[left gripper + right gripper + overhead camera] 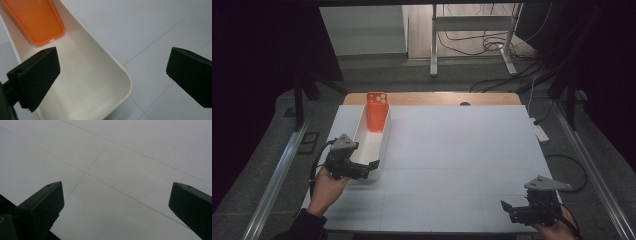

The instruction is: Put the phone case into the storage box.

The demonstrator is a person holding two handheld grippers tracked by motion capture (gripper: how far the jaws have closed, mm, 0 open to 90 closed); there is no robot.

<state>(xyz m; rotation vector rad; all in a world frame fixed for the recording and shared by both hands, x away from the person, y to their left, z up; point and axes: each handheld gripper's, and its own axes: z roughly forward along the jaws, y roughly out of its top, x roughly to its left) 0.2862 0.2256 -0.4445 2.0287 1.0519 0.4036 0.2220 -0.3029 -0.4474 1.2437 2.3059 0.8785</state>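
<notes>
left tool (371,166): jaws spread wide and holding nothing; it sits at the near end of the white tray (384,142), at about 8 o'clock on the bench (462,150). in the left gripper view one jaw hangs over the tray's inside and the other over the bare bench, so the jaws straddle the tray's near corner (125,82).
right tool (508,207): jaws spread and holding nothing; it hovers low at about 5 o'clock, well apart from the tray, with plain bench surface (112,170) under it.
orange phone case (376,111): stands tilted in the far end of the tray, at about 11 o'clock, its top leaning past the far rim; in the left gripper view its lower end (37,22) rests on the tray floor, well ahead of the jaws.
risk, tray shove: the left tool looks likely to go for the case or the tray; with one jaw outside the wall, a forward push could catch the rim and slide or tip the light tray.
risk, case slip: the case is only propped, so a knock to the tray could drop it flat or over the far rim.
risk, poor pinch: the case is thin and smooth; closing on its edge at an angle could squirt it out.
risk, no brace: the right tool is too far off to steady the tray.
</notes>
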